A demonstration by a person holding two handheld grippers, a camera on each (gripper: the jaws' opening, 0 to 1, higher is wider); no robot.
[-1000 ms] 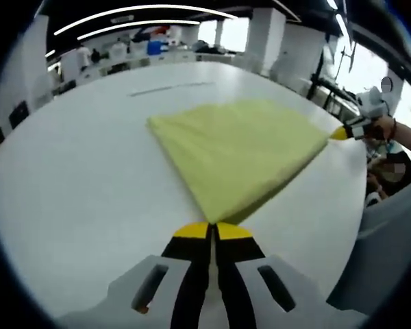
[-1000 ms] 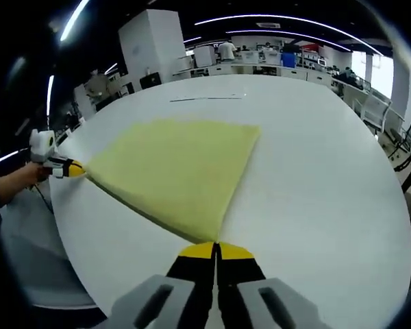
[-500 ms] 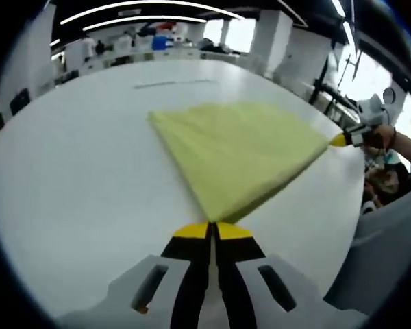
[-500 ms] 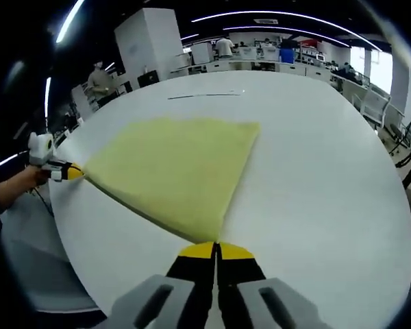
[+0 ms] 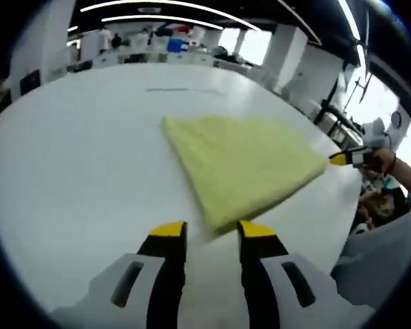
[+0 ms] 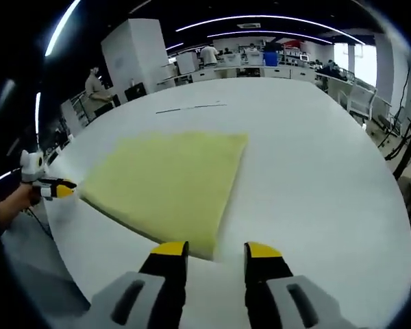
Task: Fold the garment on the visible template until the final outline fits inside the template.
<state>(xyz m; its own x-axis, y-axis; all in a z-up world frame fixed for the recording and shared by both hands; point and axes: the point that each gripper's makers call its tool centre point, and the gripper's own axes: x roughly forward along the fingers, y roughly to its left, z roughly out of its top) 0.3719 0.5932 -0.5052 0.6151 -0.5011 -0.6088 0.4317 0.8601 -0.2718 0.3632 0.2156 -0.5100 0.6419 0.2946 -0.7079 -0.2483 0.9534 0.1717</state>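
Both fingers pairs spread, empty; yellow garment (image 5: pixel 243 164) corner just ahead, unheld.

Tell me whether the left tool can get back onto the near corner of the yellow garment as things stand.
Probably yes. The left tool is open, its jaws flanking the corner of the yellow garment, with bare white table around and nothing between.

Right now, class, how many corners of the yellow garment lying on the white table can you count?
4 on the yellow garment: one before the right claw, one beside the left claw, and two far ones toward the middle of the white table. Folded layers may hide others.
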